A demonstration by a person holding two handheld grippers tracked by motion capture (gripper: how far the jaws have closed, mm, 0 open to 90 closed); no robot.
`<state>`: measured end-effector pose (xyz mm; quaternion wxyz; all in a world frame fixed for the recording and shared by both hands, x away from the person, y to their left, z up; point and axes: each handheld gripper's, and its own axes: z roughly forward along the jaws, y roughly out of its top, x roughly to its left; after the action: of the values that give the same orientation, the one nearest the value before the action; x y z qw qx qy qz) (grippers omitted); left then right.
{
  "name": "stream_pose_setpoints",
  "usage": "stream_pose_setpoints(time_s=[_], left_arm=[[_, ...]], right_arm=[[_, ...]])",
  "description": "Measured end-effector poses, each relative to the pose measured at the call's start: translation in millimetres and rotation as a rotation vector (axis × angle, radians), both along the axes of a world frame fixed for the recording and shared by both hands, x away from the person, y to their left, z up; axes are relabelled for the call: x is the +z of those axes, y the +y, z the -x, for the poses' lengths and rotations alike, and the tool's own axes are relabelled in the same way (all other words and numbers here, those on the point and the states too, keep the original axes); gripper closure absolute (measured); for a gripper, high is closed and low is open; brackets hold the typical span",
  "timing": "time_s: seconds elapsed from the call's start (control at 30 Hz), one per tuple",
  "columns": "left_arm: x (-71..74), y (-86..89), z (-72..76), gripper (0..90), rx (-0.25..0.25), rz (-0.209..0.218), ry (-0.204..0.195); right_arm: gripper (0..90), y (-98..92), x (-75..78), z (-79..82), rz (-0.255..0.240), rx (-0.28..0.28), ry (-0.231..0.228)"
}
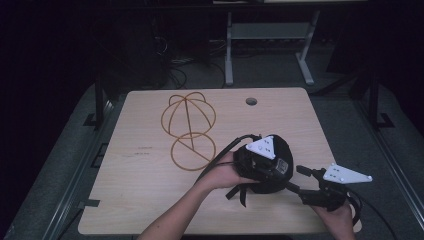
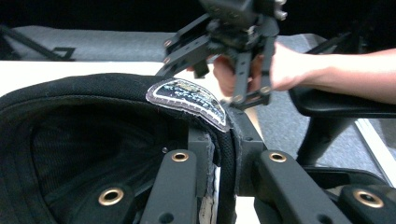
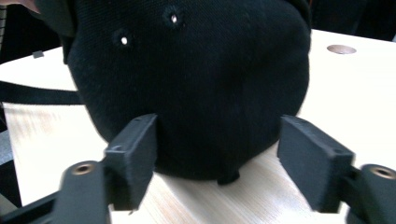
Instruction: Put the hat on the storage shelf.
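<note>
**Black cap pinched at the rim by the left gripper, right gripper open beside it**

We find a black fabric cap (image 1: 272,167) with small eyelet holes in the lower right of the high view, over the pale wooden counter (image 1: 140,165). In the right gripper view its crown rests low on the counter surface.

The left gripper (image 1: 260,160), in the person's left hand (image 1: 222,175), is clamped on the cap's rim. In the left gripper view the jaws stand narrow, pinching the band edge just under a sewn label patch (image 2: 189,100) with a pale border; the dark mesh lining shows at the left of that frame.

The right gripper (image 1: 302,175), held in the right hand (image 1: 340,215) at the lower right of the high view, points toward the cap. In the right gripper view its two pads (image 3: 133,156) stand wide, one to each side of the crown; we see no pad pressing on the fabric.

A wire cap stand of thin tan hoops (image 1: 189,131) lies flat at centre left of the counter, well apart from the cap. A round hole (image 1: 251,101) sits near the counter's far edge.
</note>
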<state>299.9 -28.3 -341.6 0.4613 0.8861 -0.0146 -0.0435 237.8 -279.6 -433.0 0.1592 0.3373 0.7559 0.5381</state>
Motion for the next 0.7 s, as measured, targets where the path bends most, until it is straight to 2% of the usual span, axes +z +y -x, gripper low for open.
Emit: stream_pose_setpoints(time_s=[0.1,0.13,0.17,0.27,0.3,0.33,0.37,0.4,0.43,0.47,0.6,0.7], left_arm=[[1.0,-5.4,3.9,81.0,-0.03,-0.008,-0.008],[1.6,-9.5,7.0,80.9,-0.047,-0.023,-0.028],[1.6,-9.5,7.0,80.9,-0.047,-0.023,-0.028],[2.6,-11.4,7.3,80.9,-0.053,-0.022,-0.026],[2.6,-11.4,7.3,80.9,-0.053,-0.022,-0.026],[2.6,-11.1,7.2,80.9,-0.05,-0.02,-0.024],[2.7,-10.9,7.2,80.9,-0.049,-0.02,-0.024],[2.9,-10.6,6.9,80.9,-0.047,-0.023,-0.027],[2.9,-10.3,6.8,80.9,-0.044,-0.025,-0.028],[3.2,-9.5,6.2,80.8,-0.037,-0.025,-0.032],[3.4,-8.1,6.1,79.6,-0.021,-0.028,-0.04],[3.5,-6.9,6.7,74.2,-0.006,-0.031,-0.046]], right_arm=[[33.9,1.3,-0.1,0.2,0.003,0.01,-0.007],[38.6,2.1,-0.1,1.1,0.004,0.018,-0.009],[38.6,2.1,-0.1,1.1,0.004,0.018,-0.009],[50.8,1.1,0.5,2.9,0.006,0.024,-0.023],[50.8,1.1,0.5,2.9,0.006,0.024,-0.023],[64.6,1.6,0.9,4.1,0.017,0.036,-0.03],[64.6,1.6,0.9,4.1,0.017,0.036,-0.03],[73.8,1.9,1.4,5.7,0.026,0.043,-0.038],[73.8,1.9,1.4,5.7,0.026,0.043,-0.038],[81.1,2.1,1.9,6.4,0.031,0.05,-0.047],[86.9,1.5,3.0,6.7,0.036,0.053,-0.043],[87.6,1.3,2.8,6.3,0.038,0.053,-0.032]])
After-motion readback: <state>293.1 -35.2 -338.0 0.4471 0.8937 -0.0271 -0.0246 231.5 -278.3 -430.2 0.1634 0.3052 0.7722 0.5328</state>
